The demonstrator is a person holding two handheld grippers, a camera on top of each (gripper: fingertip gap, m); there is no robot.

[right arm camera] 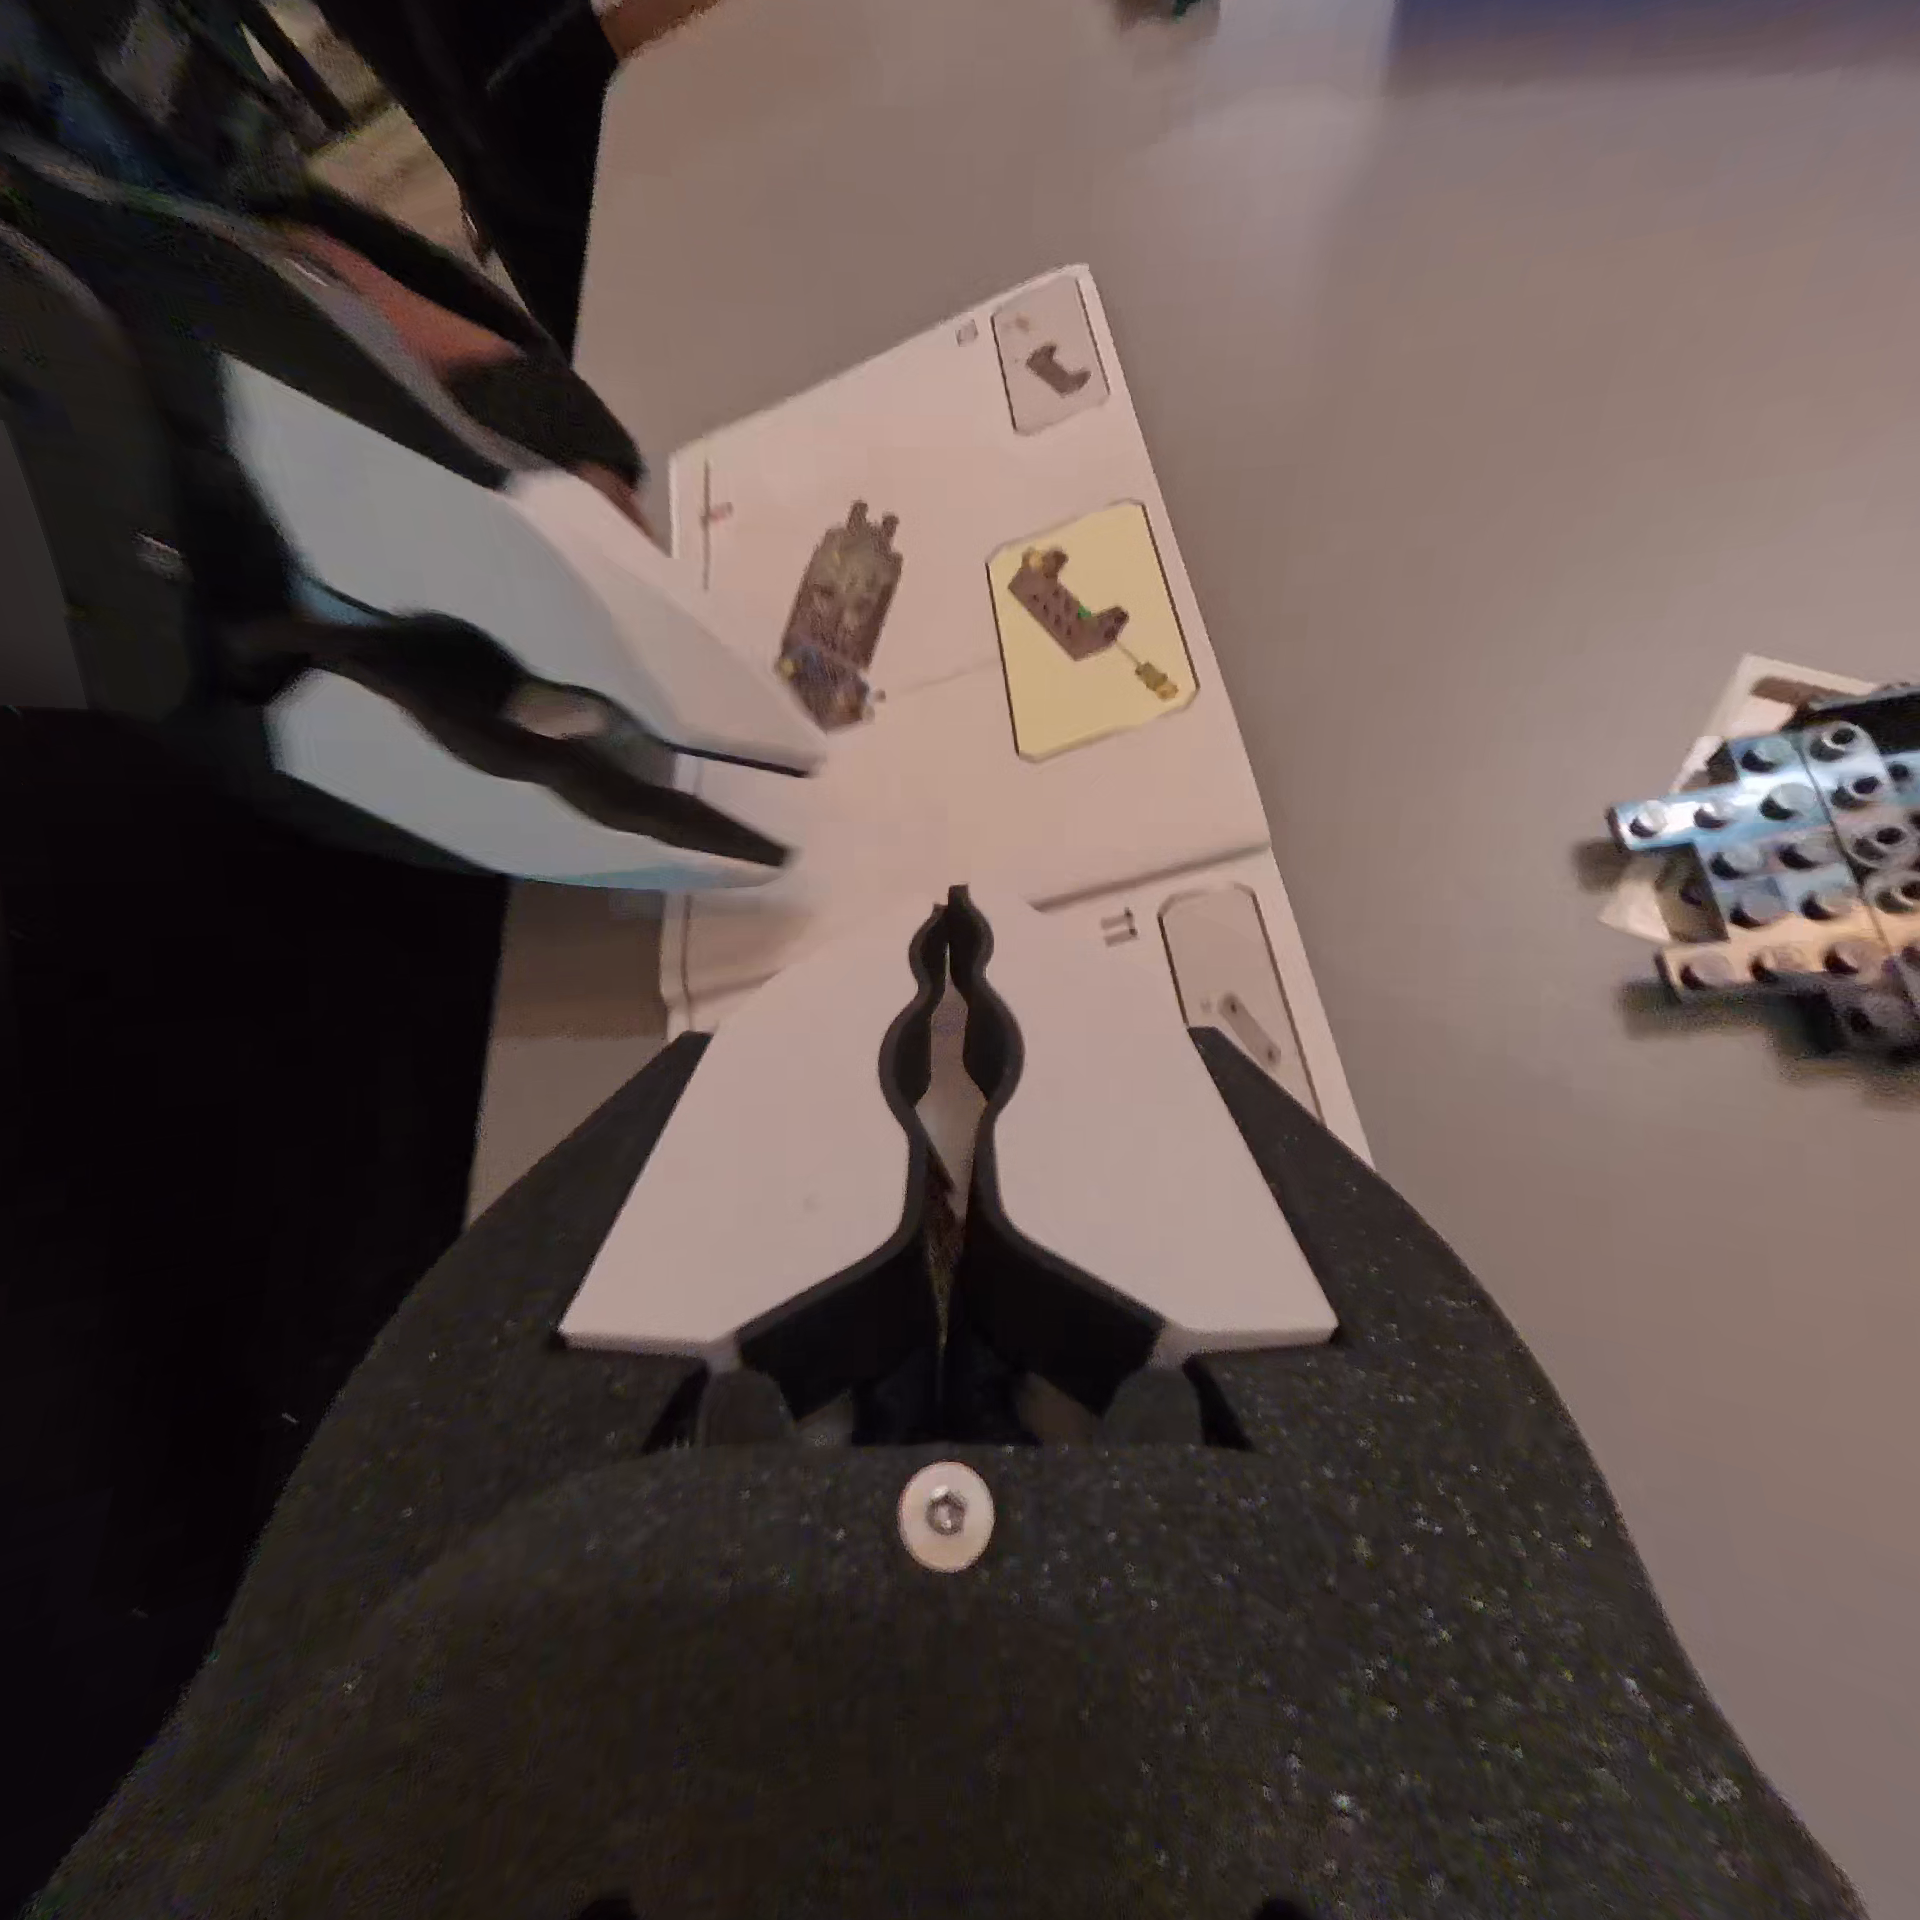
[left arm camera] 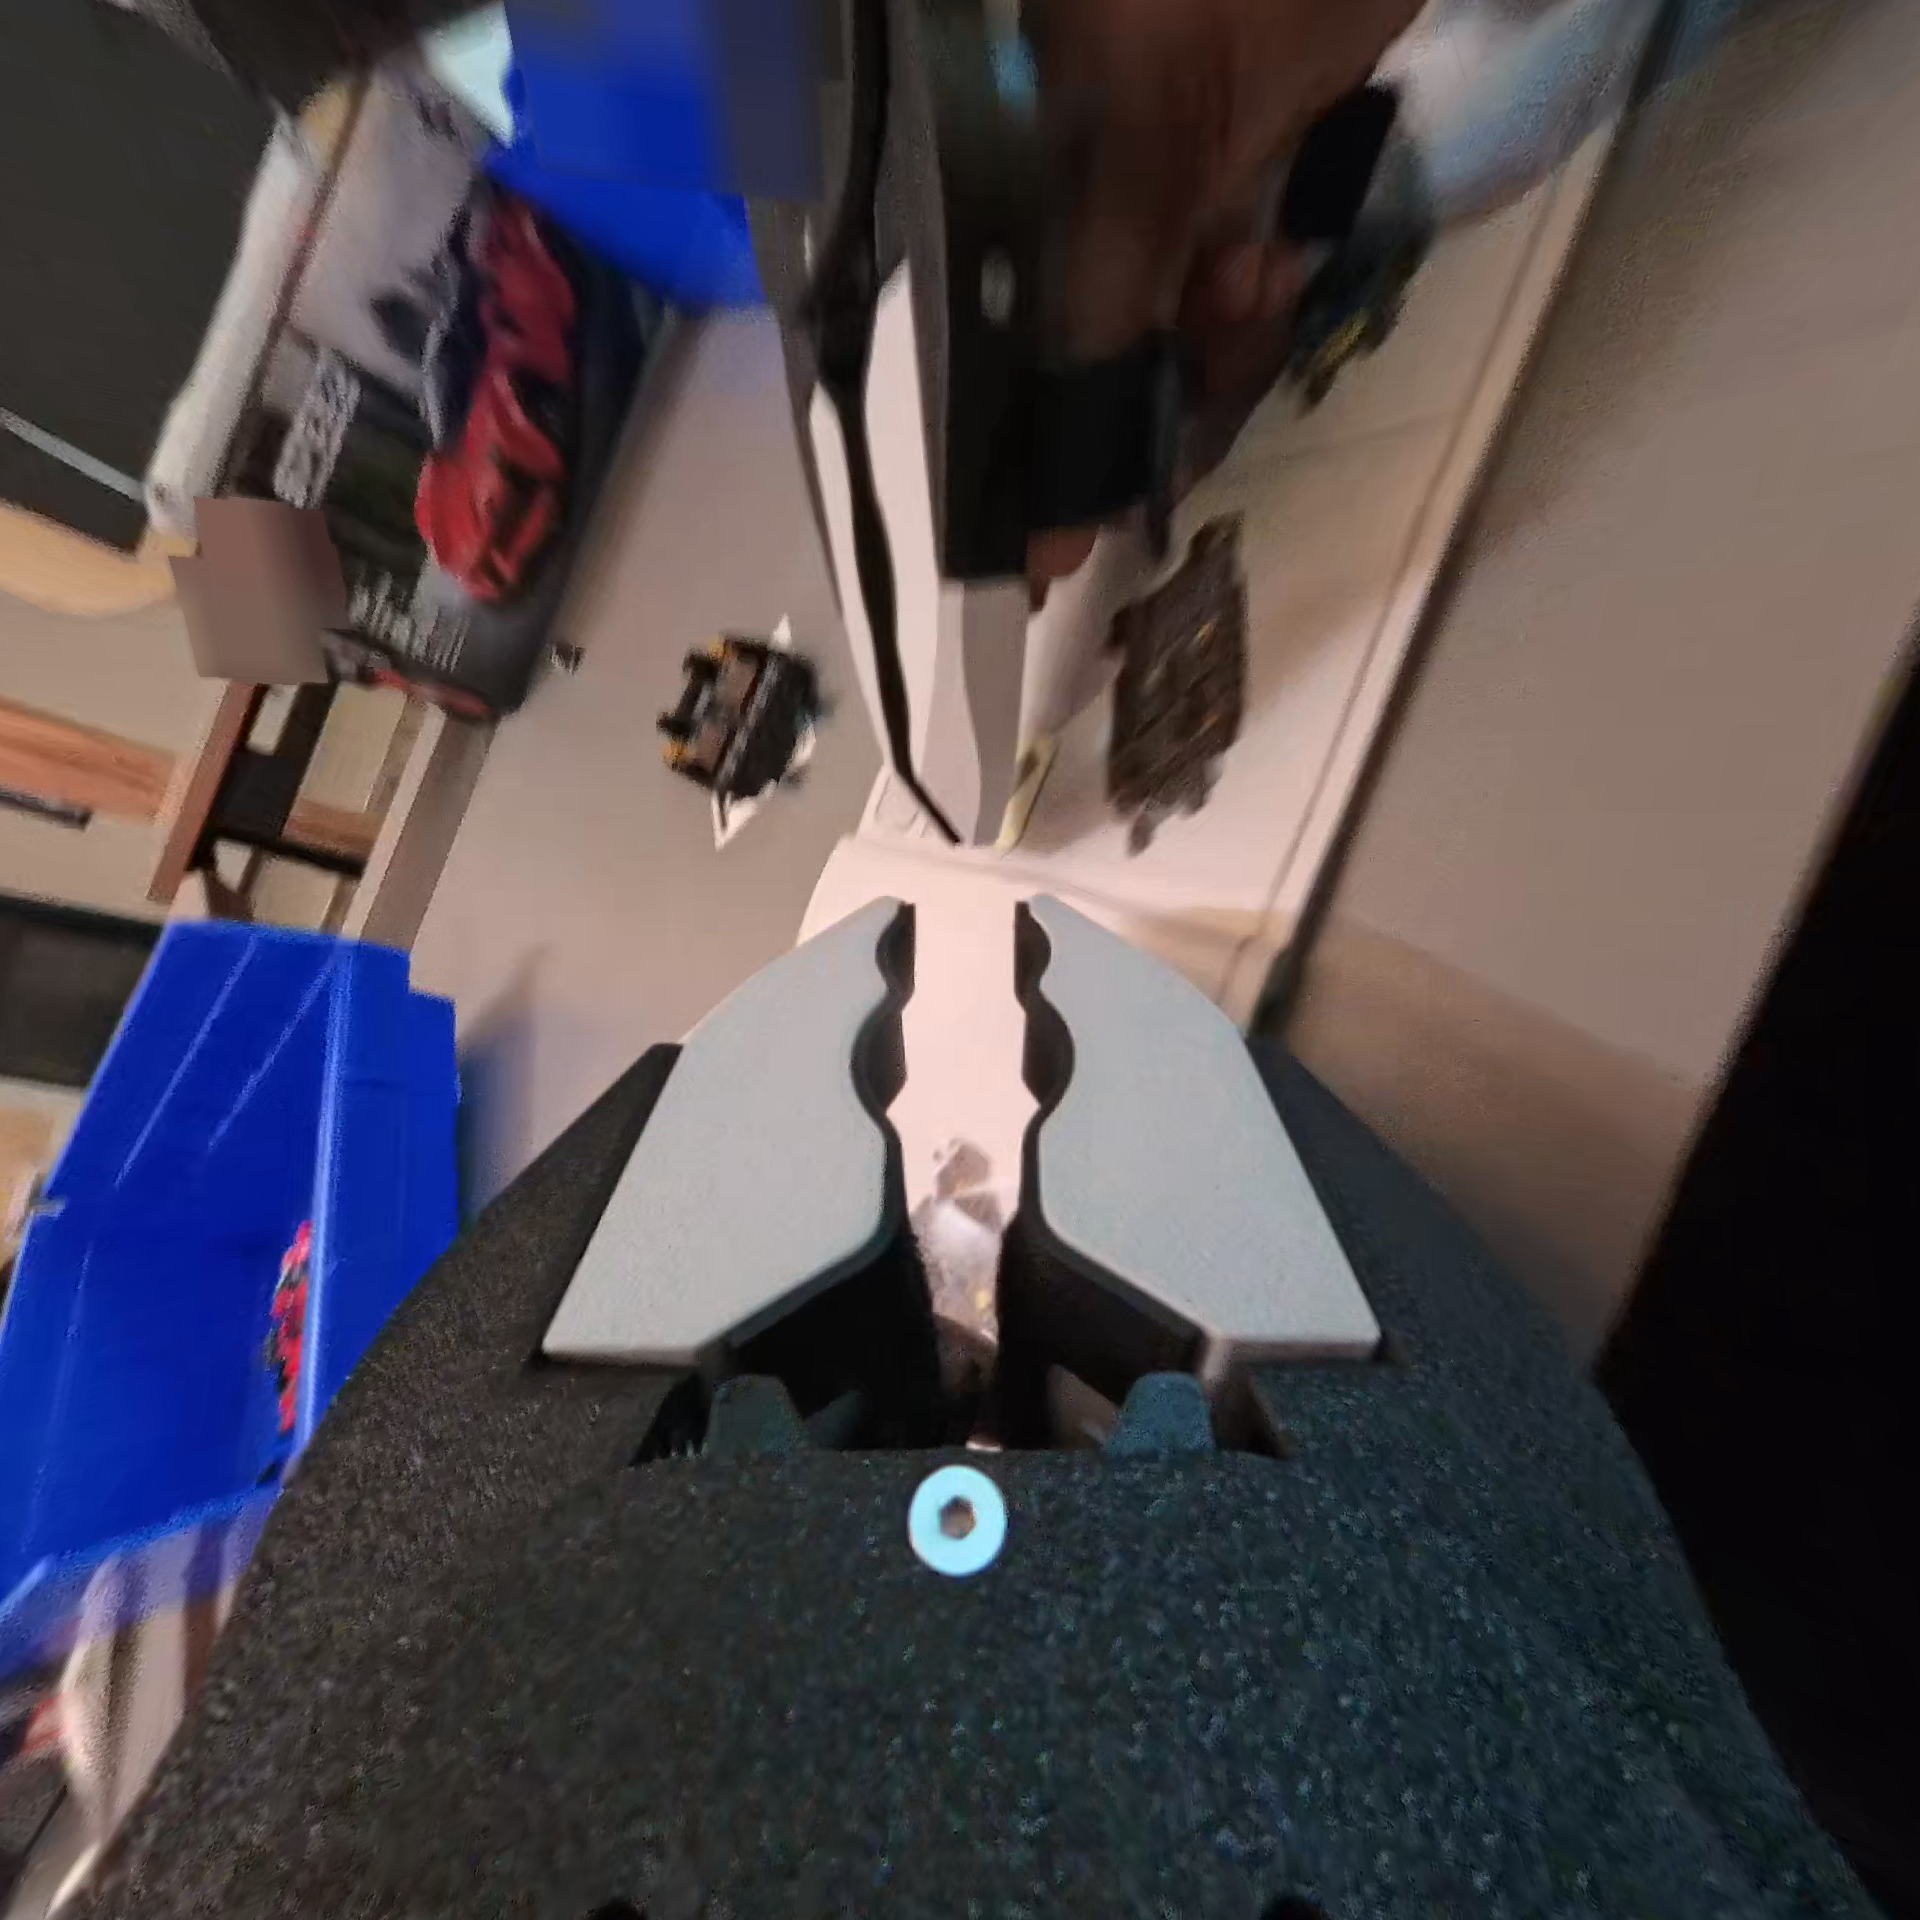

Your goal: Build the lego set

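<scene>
An indoor hobby or work room is showing here: a plain grey table is carrying an open instruction booklet, with a printed set box lying at ten o'clock, blue storage bins sitting at eight o'clock, and wooden furniture standing beyond.

A pale grey table stands beside wooden furniture in dim warm light.

Dim, warm indoor light; strong wide-angle stretch and motion blur.
In the left wrist view the blue bin and box smear at the edges; the right wrist view shows glare on the lego assembly, with soft shadows beneath.
</scene>
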